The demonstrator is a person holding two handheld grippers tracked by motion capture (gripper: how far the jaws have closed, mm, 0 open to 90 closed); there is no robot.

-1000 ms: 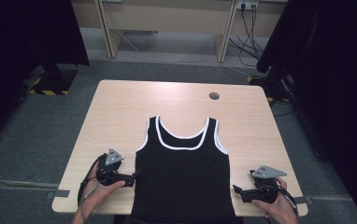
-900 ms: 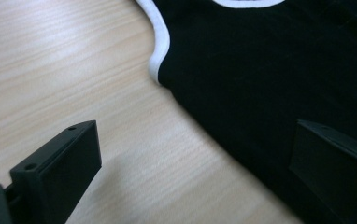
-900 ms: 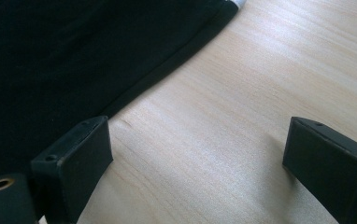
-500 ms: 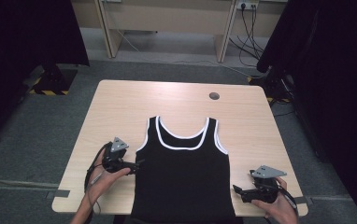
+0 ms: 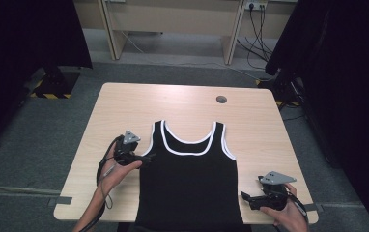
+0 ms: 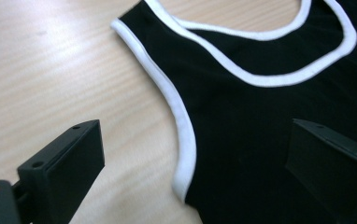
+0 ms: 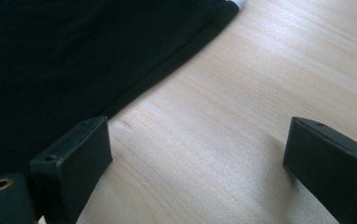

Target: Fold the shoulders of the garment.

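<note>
Your left gripper [image 6: 193, 182], jaws spread, has advanced to straddle the tank top's [image 5: 190, 183] white armhole trim [image 6: 179, 121]; right gripper [image 5: 251, 199] waits released beside the hem.

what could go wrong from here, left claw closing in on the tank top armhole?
1. The left claw stands open astride the white armhole trim of the tank top; closing now may pinch just one layer, or only the trim.
2. Pulling from that side alone could drag the flat top askew.
3. The right claw is open over bare table beside the side seam, so it may close on nothing.
</note>
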